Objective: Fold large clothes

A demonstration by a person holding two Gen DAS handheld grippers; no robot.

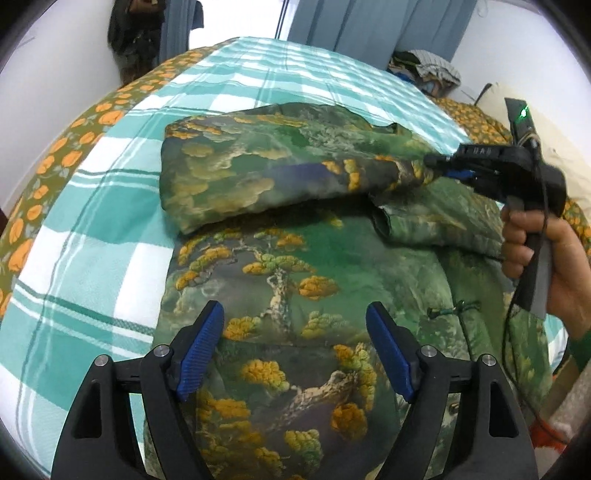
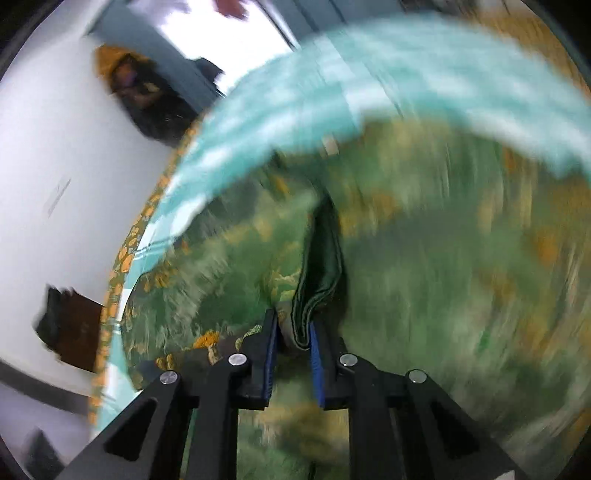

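Note:
A large green garment (image 1: pixel 295 280) printed with orange-leaved pine trees lies on the bed, buttons showing at its right. Its sleeve (image 1: pixel 258 173) is folded across the top of the body. My left gripper (image 1: pixel 295 347) hovers low over the garment's lower part, jaws wide open with nothing between them. My right gripper (image 1: pixel 432 162), held in a hand (image 1: pixel 535 254), is shut on the sleeve's cuff end. In the blurred right wrist view the gripper (image 2: pixel 293 341) pinches a dark green hemmed edge (image 2: pixel 317 273) between its blue pads.
The bed carries a teal and white checked sheet (image 1: pixel 110 229) over an orange-flowered cover (image 1: pixel 48 166). Blue curtains (image 1: pixel 369 26) and a white wall stand behind. A pile of clothes (image 1: pixel 428 70) sits at the far right corner.

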